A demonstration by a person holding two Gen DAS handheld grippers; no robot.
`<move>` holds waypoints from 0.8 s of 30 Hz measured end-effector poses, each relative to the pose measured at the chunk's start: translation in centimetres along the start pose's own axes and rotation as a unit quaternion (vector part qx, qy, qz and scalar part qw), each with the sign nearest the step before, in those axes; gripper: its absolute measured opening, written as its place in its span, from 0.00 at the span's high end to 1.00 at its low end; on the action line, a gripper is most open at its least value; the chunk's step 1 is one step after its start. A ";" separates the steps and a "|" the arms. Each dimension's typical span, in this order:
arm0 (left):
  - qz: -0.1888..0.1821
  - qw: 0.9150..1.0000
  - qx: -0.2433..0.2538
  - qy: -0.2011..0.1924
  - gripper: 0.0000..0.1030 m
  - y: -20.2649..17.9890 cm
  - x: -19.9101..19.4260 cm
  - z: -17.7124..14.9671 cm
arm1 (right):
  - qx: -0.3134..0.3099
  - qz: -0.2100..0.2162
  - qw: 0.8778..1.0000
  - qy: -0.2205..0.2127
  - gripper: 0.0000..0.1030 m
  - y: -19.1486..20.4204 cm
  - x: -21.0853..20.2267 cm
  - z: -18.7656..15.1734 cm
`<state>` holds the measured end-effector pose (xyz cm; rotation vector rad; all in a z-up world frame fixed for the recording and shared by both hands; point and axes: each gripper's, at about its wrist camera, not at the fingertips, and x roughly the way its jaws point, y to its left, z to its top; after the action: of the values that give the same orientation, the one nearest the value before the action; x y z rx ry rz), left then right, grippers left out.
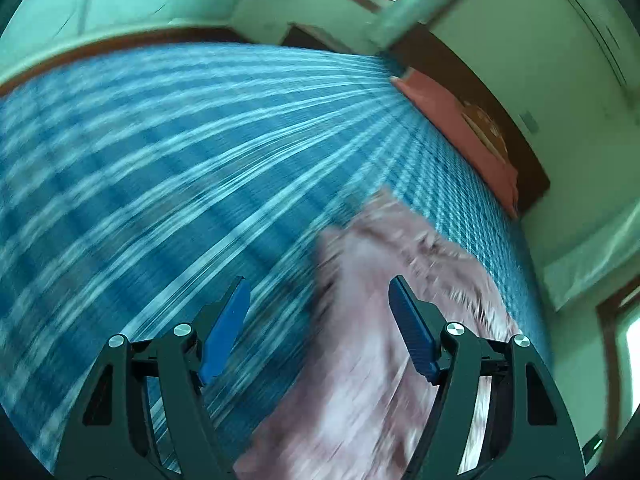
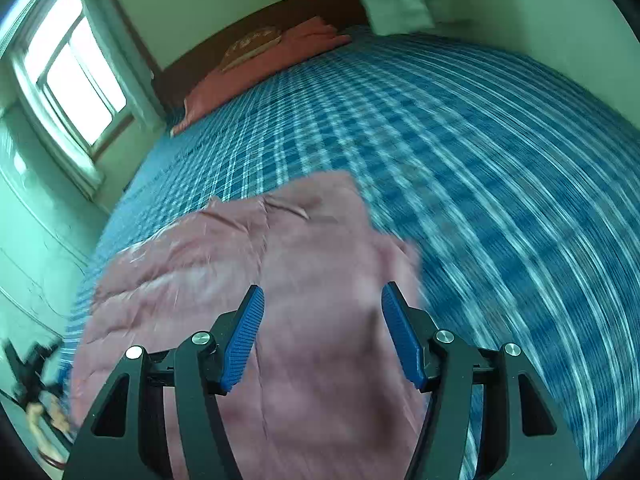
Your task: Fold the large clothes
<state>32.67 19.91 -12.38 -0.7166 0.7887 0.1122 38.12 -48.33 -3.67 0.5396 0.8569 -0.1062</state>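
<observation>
A large pink garment lies spread and wrinkled on a bed with a blue plaid cover. My right gripper is open and empty, held above the garment's near right part. In the left wrist view the same pink garment shows blurred at lower right on the plaid cover. My left gripper is open and empty, above the garment's left edge. The left gripper also shows dimly at the far left of the right wrist view.
An orange pillow lies at the head of the bed against a dark wooden headboard. It also shows in the left wrist view. A window stands beside the bed. Both views are motion-blurred.
</observation>
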 end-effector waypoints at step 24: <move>-0.087 0.987 -0.134 0.029 0.57 1.8 -0.2 -10.1 | 0.264 0.135 0.955 -0.013 0.45 -4.9 2.7 -8.3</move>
<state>25.68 14.98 -18.13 -1.0453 0.7696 0.0393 32.72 -48.14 -12.11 1.1498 0.7190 -0.0904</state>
